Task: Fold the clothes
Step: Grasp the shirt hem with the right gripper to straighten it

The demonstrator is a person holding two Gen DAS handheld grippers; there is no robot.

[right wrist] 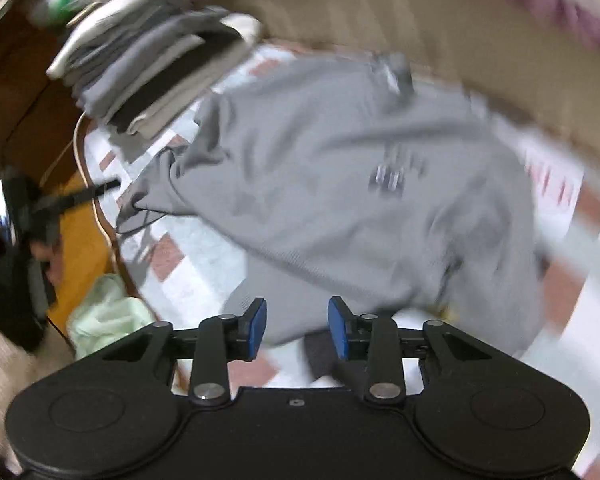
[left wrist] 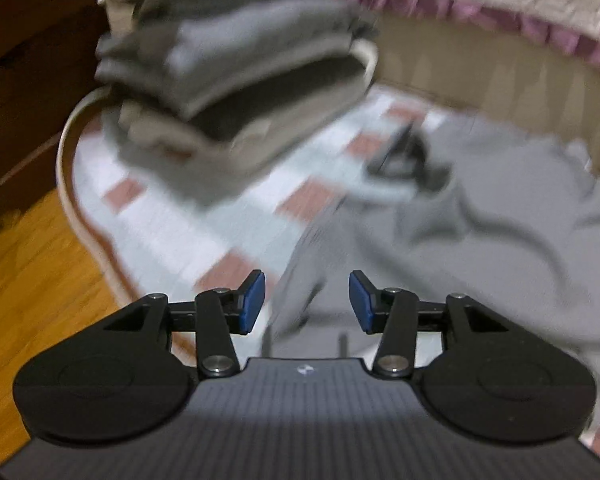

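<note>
A grey sweatshirt (right wrist: 340, 184) lies spread and rumpled on a white-and-pink checked mat (right wrist: 204, 256); it has a small dark print on the chest. In the left wrist view the same sweatshirt (left wrist: 480, 232) fills the right half, with its dark neck opening (left wrist: 404, 152) further off. My left gripper (left wrist: 307, 302) hangs over a sleeve edge, open, with nothing between its blue pads (left wrist: 254, 300). My right gripper (right wrist: 297, 328) is open above the garment's near hem, and its pads (right wrist: 338, 326) are not pressing any cloth. Both views are blurred.
A tall stack of folded grey and beige clothes (left wrist: 228, 96) (right wrist: 148, 76) stands on the mat's far left corner. Wooden floor (left wrist: 32, 272) borders the mat on the left. A pale green cloth (right wrist: 104, 312) lies at the mat's edge. A bed side (left wrist: 480, 68) with a frilled quilt runs behind.
</note>
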